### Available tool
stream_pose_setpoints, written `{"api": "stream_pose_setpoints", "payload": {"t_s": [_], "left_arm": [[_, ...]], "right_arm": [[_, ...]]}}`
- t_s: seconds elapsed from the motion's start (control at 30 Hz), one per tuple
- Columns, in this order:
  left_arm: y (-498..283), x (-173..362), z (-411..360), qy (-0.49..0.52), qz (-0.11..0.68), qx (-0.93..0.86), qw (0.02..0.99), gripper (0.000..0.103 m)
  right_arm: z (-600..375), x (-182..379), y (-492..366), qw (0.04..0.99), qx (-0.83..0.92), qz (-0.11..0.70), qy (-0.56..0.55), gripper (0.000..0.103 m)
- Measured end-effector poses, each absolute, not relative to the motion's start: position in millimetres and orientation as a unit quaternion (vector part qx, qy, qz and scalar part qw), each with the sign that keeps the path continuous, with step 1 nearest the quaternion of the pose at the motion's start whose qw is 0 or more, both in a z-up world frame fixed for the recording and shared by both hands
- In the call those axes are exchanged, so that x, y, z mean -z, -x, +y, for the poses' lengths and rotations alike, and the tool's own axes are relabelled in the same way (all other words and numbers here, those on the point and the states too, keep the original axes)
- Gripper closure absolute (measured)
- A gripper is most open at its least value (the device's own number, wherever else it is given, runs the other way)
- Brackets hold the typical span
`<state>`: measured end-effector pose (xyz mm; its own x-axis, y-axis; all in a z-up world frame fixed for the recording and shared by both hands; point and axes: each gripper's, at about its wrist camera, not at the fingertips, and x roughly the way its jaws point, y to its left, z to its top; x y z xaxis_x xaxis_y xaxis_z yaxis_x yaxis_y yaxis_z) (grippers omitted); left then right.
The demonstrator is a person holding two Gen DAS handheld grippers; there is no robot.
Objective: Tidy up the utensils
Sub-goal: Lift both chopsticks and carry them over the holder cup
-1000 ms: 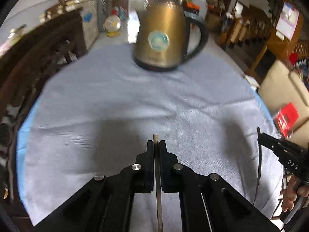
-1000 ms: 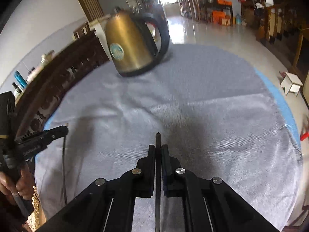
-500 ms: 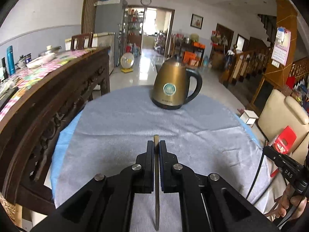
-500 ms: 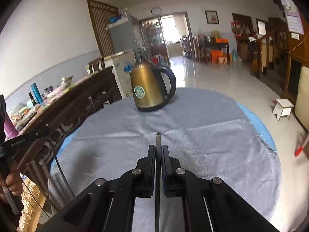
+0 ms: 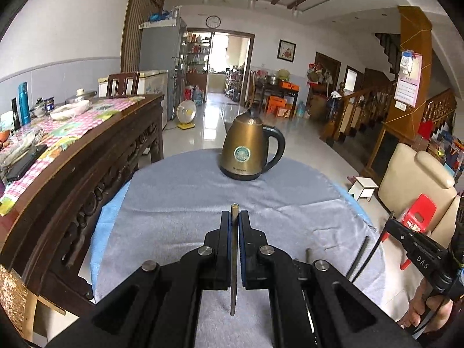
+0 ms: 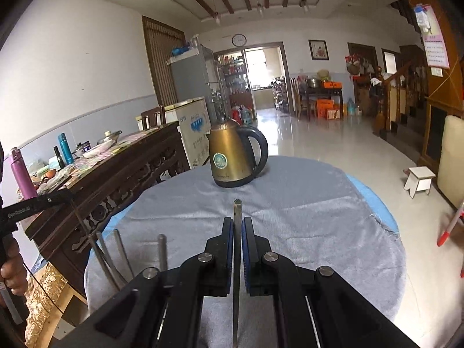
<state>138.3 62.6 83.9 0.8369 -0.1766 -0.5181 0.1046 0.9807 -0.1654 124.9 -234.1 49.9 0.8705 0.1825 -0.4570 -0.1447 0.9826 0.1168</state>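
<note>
Utensils: one thin metal handle pinched in the left gripper, another in the right gripper, both clamped tight. Each utensil runs lengthwise along its fingers, tip poking just past the pads, working end hanging back under the jaws. More upright handles sit at the near left edge of the grey-clothed table; holder itself hidden. Left gripper looks nearer them. Kettle stands at the far edge, well apart. Likely next: lower vertically.

Black tongs, blue pads, silver screws, white lettering
</note>
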Motion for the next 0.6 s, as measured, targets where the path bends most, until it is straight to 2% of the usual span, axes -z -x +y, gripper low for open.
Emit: {"api": "stream_pose_setpoints", "payload": {"t_s": [0.6], "left_arm": [[-103,-127,55,0.057,0.239,0.105,0.964,0.098]], "right_arm": [[-224,-98,-89,0.978,-0.088,0.191,-0.003,0.097]]}}
